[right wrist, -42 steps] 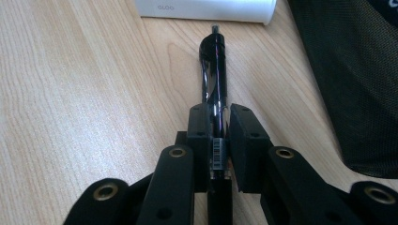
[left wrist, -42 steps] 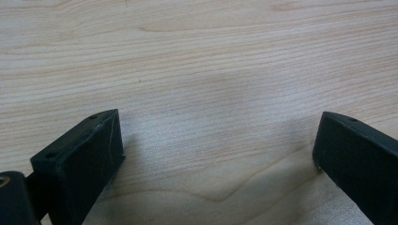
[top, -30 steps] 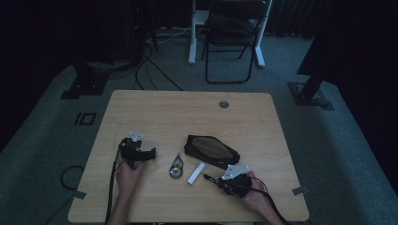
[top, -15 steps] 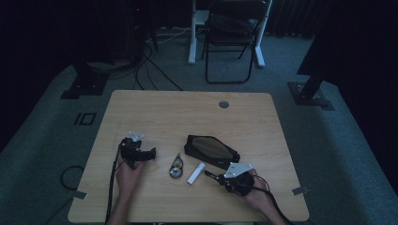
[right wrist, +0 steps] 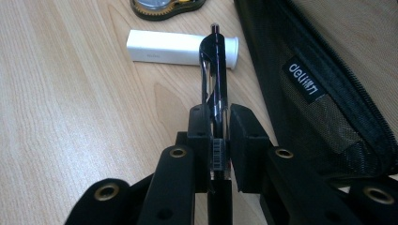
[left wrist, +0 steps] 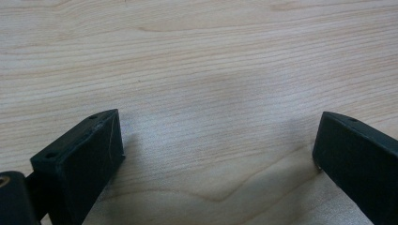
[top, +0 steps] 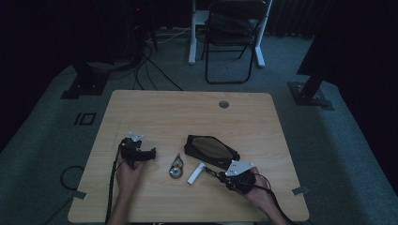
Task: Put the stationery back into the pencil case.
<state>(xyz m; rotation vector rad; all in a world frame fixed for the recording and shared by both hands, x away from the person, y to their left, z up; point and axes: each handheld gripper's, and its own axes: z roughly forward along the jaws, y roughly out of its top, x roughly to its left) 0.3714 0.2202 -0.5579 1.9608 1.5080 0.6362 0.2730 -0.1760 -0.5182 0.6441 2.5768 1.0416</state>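
Right gripper [right wrist: 217,123] pinched pen [right wrist: 215,70]: glossy black barrel, clear midsection, barcode sticker between pads, tip pointing 12 o'clock over white tube [right wrist: 178,48]. Black mesh pencil case [right wrist: 319,89] lay at 2 o'clock. Left gripper [left wrist: 218,145] stood spread over bare table [left wrist: 197,56].
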